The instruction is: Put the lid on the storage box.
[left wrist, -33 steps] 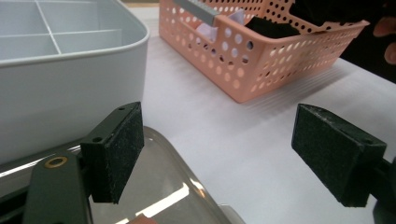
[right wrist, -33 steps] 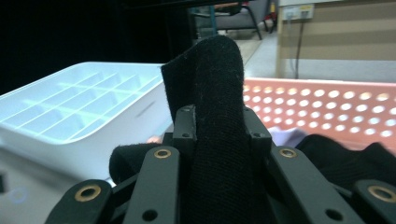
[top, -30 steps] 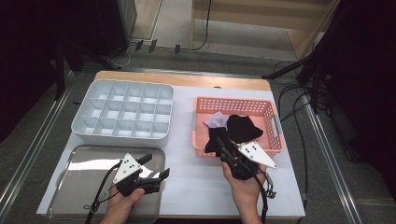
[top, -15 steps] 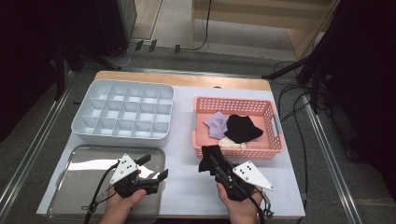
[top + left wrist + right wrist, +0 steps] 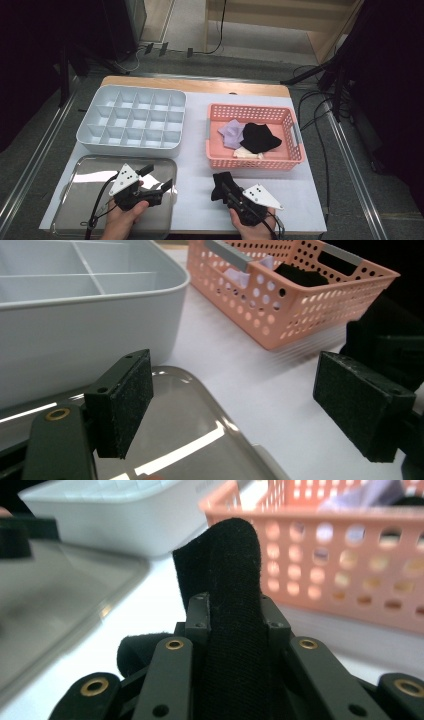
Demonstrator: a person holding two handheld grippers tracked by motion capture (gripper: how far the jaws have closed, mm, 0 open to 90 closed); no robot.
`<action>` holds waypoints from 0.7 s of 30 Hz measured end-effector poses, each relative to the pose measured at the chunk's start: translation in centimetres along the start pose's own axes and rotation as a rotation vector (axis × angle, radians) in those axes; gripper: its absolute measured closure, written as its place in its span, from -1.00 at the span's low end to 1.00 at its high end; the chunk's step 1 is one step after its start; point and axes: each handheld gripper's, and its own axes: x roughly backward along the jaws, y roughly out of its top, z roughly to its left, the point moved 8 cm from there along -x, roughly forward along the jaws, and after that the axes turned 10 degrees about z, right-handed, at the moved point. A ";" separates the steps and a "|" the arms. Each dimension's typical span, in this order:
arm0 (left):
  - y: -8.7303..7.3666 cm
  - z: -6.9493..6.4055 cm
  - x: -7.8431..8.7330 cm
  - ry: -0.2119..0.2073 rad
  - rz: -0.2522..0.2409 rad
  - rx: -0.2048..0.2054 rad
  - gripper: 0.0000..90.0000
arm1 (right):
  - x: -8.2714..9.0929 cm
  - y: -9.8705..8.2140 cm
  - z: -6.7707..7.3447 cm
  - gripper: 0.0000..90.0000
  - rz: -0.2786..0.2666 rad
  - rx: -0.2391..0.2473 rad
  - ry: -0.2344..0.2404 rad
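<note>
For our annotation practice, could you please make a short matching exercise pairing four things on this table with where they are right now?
Things:
1. black cloth
2. lilac cloth
3. left gripper
4. divided grey tray

Places:
A. in the pink basket
B. over the metal tray
C. between the jaws of the right gripper
D. far left of the table

Pairs: 1-C, 2-A, 3-B, 4-D
</note>
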 end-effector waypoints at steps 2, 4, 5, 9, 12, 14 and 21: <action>-0.2 0.6 0.3 0.009 0.011 0.002 -0.60 | -0.2 -0.5 -0.3 0.58 0.027 -0.007 0.002; -0.3 1.3 0.7 0.028 0.018 -0.009 -0.60 | -0.1 -0.6 -0.5 0.23 0.035 -0.015 0.013; -0.3 1.6 0.8 0.035 0.020 -0.009 -0.60 | 0.2 -0.4 -0.6 0.07 0.021 -0.010 -0.004; -0.6 3.1 0.9 0.049 0.034 0.015 -0.60 | 1.5 0.7 -1.1 -0.20 -0.032 -0.005 -0.016; -1.3 4.3 0.5 0.073 0.059 0.034 -0.60 | 2.3 1.4 -1.7 -0.21 -0.056 -0.014 -0.008; -1.4 4.6 0.4 0.063 0.056 0.059 -0.60 | 2.9 2.1 -2.4 -0.21 -0.072 -0.011 -0.034; -1.5 4.7 0.3 0.039 0.040 0.072 -0.60 | 4.2 6.0 -5.8 -0.19 -0.149 -0.066 -0.094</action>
